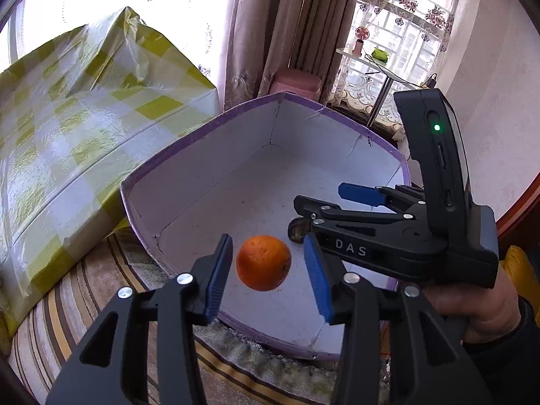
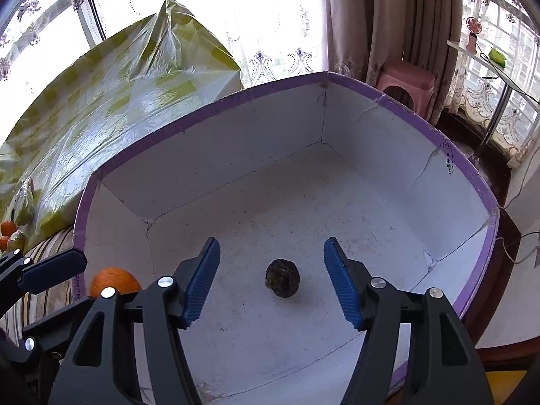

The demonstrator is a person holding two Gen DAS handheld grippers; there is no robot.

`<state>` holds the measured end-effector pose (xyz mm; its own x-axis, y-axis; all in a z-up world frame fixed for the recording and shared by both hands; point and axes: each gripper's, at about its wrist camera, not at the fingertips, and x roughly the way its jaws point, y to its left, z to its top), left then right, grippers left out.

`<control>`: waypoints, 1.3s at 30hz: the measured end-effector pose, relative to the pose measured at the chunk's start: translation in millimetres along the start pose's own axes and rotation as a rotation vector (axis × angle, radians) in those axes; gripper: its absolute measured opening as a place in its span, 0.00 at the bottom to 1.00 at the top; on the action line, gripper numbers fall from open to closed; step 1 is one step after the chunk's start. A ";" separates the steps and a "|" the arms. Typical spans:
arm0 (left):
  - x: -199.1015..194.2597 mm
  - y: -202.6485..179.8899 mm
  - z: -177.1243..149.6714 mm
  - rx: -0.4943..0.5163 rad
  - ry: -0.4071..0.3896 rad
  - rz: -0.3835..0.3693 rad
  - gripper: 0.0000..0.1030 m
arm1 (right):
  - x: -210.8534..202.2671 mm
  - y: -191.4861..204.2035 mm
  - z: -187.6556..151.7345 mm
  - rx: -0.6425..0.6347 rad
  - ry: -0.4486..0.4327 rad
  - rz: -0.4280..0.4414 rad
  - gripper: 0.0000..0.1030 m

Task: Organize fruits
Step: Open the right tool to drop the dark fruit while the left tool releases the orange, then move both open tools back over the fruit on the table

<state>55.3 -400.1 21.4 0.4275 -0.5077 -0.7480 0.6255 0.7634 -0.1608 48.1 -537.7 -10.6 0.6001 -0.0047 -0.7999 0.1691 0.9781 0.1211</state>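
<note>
An orange [image 1: 263, 262] hangs between the blue pads of my left gripper [image 1: 268, 253], with a gap on each side, above the near floor of a white box with a purple rim [image 1: 189, 135]. The left jaws stand open. My right gripper [image 2: 271, 260] is open over the same box [image 2: 236, 96]. A small dark round fruit [image 2: 282, 277] sits between its pads, and neither pad touches it. In the left wrist view the right gripper [image 1: 319, 197] reaches in from the right, held by a hand [image 1: 472, 303], and half hides the dark fruit [image 1: 298, 231]. The orange [image 2: 113, 281] shows at the lower left of the right wrist view.
A surface under yellow-checked plastic [image 1: 84, 118] rises left of the box. More fruit [image 2: 8, 227] lies at its foot on the far left. The box stands on a striped cloth [image 1: 67, 303]. Behind it are curtains, a pink stool [image 2: 405, 81] and a small glass table [image 2: 489, 64].
</note>
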 end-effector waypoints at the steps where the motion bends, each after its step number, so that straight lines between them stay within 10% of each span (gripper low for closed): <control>1: -1.7 0.5 -0.1 -0.004 -0.006 0.003 0.54 | -1.0 0.2 0.5 -0.004 -0.004 -0.010 0.69; 8: -11.8 3.7 -1.9 -0.035 -0.029 0.016 0.64 | -5.3 1.5 3.0 0.002 -0.018 -0.055 0.84; 13: -33.7 10.2 -3.4 -0.066 -0.114 0.090 0.93 | -15.3 10.2 8.1 -0.005 -0.059 -0.105 0.84; 20: -77.7 27.5 -14.8 -0.100 -0.228 0.226 0.98 | -22.2 37.3 15.6 -0.047 -0.065 -0.162 0.86; 32: -164.2 86.3 -76.4 -0.192 -0.346 0.388 0.98 | -48.1 123.4 2.8 -0.176 -0.131 0.181 0.87; 39: -218.0 148.5 -120.7 -0.406 -0.427 0.517 0.98 | -45.3 180.0 -10.9 -0.231 -0.105 0.331 0.87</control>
<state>-23.8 -127.9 82.9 0.8650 -0.0952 -0.4926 0.0267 0.9892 -0.1443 42.8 -359.2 41.0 0.6710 0.3088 -0.6742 -0.2196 0.9511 0.2170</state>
